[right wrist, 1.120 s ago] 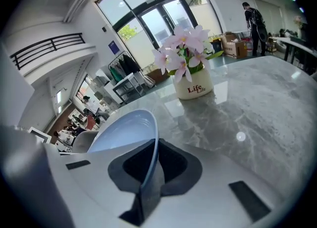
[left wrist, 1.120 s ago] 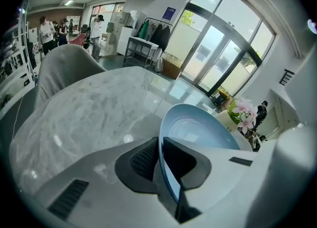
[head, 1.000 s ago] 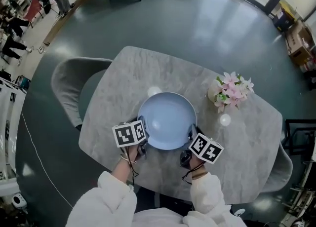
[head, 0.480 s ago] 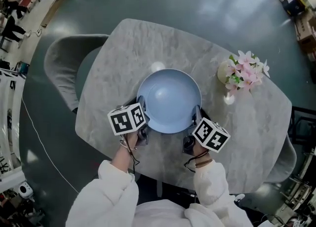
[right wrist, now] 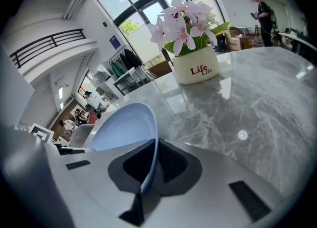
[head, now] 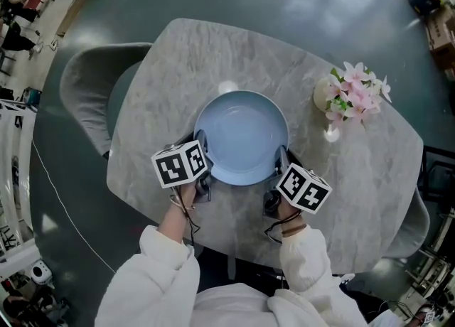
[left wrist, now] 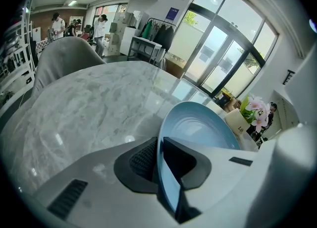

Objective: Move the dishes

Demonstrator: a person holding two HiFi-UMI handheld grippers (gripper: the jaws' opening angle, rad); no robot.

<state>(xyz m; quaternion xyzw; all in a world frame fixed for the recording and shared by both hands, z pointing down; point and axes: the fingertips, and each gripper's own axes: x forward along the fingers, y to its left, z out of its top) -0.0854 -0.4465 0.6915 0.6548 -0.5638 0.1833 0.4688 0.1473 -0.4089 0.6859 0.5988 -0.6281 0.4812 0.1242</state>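
A light blue plate (head: 242, 135) is over the middle of the grey marble table (head: 163, 77) in the head view. My left gripper (head: 202, 146) is shut on the plate's near-left rim, and my right gripper (head: 282, 159) is shut on its near-right rim. In the left gripper view the blue plate (left wrist: 198, 133) runs edge-on between the dark pads of the left gripper (left wrist: 159, 160). In the right gripper view the blue plate (right wrist: 124, 128) is pinched the same way by the right gripper (right wrist: 152, 165). Whether the plate rests on the table or hangs just above it cannot be told.
A white pot of pink flowers (head: 348, 94) stands at the table's right side, also seen as the flower pot (right wrist: 195, 66) in the right gripper view. A grey chair (head: 89, 94) is tucked at the table's left. People stand far off near the room's edge.
The plate and both grippers sit a little farther in over the table than a second ago. The head camera has shifted, so the flowers appear higher in view.
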